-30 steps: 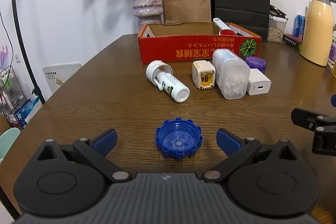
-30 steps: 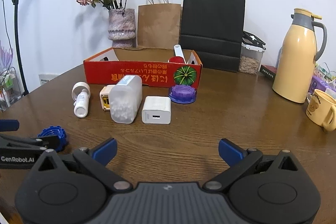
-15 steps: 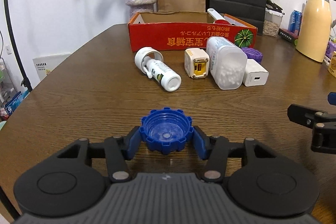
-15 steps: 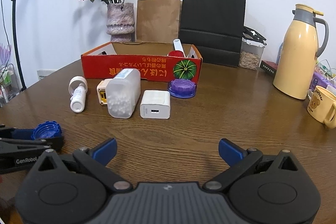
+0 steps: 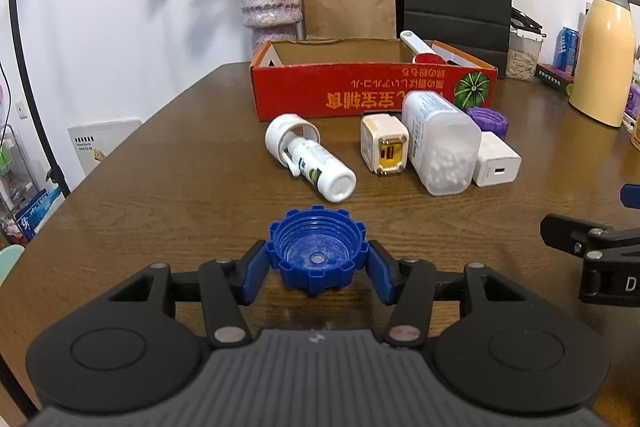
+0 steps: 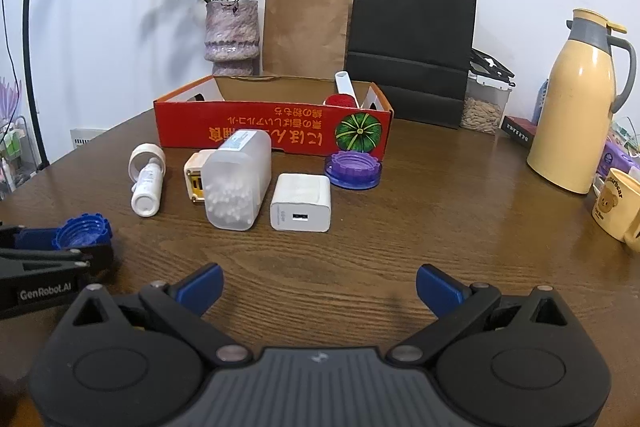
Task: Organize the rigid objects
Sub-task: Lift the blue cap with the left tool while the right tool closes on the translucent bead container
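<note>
Two blue pads of the left claw (image 5: 317, 269) pinch the blue cap (image 5: 317, 251) from either side, near the desk's (image 5: 160, 195) front edge. To do this step well, I would lift the cap straight up, keep it level, then carry it over the loose items to the red box (image 5: 372, 95) at the back edge. The right claw (image 6: 318, 291) hangs spread wide, grasping nothing, above bare wood.

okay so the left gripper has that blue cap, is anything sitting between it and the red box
Yes. The left gripper is shut on the blue cap, and a row lies before the red box: white bottle, cream charger, cotton swab container. Lifting over them looks advisable.
</note>
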`<state>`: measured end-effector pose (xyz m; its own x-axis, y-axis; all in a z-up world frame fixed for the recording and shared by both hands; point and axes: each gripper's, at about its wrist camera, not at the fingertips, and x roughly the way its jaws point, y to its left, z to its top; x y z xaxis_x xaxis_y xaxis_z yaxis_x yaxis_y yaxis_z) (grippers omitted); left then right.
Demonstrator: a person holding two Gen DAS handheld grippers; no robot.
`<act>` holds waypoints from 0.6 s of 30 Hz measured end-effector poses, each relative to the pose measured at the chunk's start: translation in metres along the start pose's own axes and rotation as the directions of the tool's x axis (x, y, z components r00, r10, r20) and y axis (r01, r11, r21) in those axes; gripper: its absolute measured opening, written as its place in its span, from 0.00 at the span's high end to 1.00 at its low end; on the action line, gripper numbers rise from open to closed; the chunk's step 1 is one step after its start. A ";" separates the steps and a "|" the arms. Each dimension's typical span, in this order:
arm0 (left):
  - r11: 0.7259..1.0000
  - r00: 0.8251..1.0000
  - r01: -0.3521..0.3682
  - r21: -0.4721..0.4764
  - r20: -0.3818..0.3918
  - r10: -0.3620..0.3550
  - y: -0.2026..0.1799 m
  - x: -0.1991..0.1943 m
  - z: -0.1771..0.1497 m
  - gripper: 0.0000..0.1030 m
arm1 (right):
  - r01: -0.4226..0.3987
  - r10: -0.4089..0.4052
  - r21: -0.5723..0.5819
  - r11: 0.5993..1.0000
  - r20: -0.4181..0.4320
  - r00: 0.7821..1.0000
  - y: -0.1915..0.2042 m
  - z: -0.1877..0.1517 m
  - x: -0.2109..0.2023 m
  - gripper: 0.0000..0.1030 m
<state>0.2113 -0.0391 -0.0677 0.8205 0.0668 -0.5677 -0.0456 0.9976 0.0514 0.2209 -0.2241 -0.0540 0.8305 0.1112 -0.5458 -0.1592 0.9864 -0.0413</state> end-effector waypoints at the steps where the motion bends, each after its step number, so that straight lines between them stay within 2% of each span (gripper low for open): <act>1: 1.000 1.000 -0.001 0.002 0.004 0.001 0.000 0.000 0.001 0.48 | -0.001 0.001 -0.002 1.000 0.000 1.000 0.001 0.001 0.001 0.00; 18: 1.000 0.998 -0.021 -0.002 0.061 0.021 0.021 0.013 0.032 0.48 | -0.020 0.021 -0.038 0.999 0.017 1.000 0.028 0.032 0.030 0.00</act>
<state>0.2395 -0.0181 -0.0480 0.8528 0.0865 -0.5151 -0.0641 0.9961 0.0612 0.2587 -0.1891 -0.0446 0.8357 0.1337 -0.5326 -0.1963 0.9786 -0.0623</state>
